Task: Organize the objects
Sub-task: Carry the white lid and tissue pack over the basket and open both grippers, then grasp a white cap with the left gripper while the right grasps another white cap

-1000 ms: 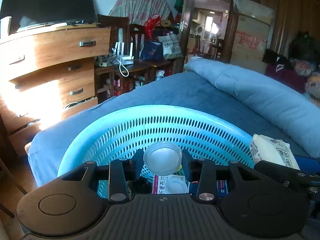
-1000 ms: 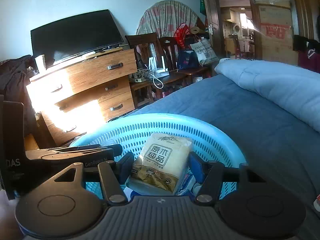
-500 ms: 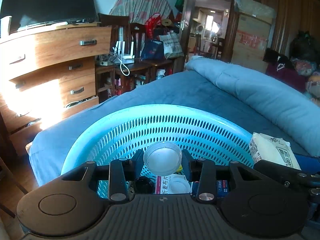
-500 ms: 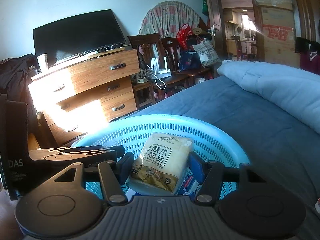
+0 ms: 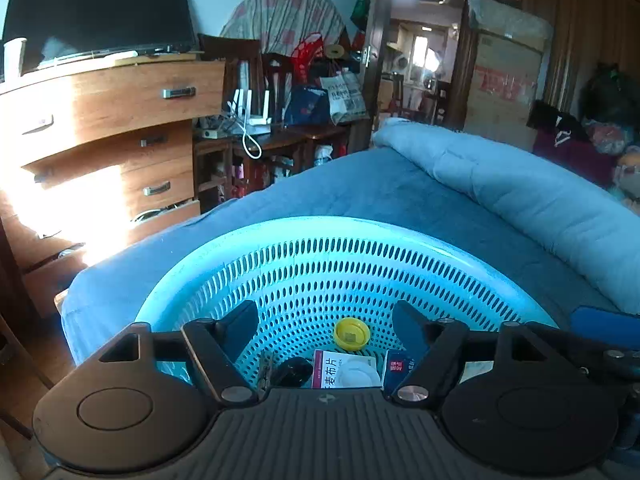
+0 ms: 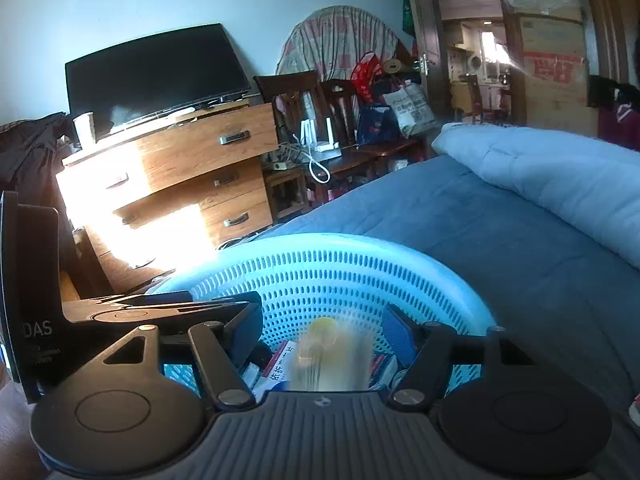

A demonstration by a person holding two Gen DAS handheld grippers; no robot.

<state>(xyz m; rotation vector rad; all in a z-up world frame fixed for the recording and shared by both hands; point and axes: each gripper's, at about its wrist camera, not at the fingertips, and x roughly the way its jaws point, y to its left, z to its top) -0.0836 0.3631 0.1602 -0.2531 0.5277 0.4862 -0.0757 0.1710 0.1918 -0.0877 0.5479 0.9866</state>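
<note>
Both fingers spread, cup point(image 5: 357, 374), packet point(image 6: 332, 360) released

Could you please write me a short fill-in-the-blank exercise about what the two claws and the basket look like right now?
1. Both the left claw and the right claw are ___.
2. The perforated basket is light ___ in colour.
3. The small round lid lying in the basket is ___.
4. The basket rests on a ___ covered with a blue blanket.

Missing words: open; blue; yellow; bed

The basket point(image 5: 344, 248) sits on the bed point(image 5: 384, 192), with a folded quilt point(image 5: 520, 196) behind it to the right. Inside lie a cap point(image 5: 352, 333) and boxes point(image 5: 346, 370). A dresser point(image 5: 108, 136) stands beyond the bed, left.
</note>
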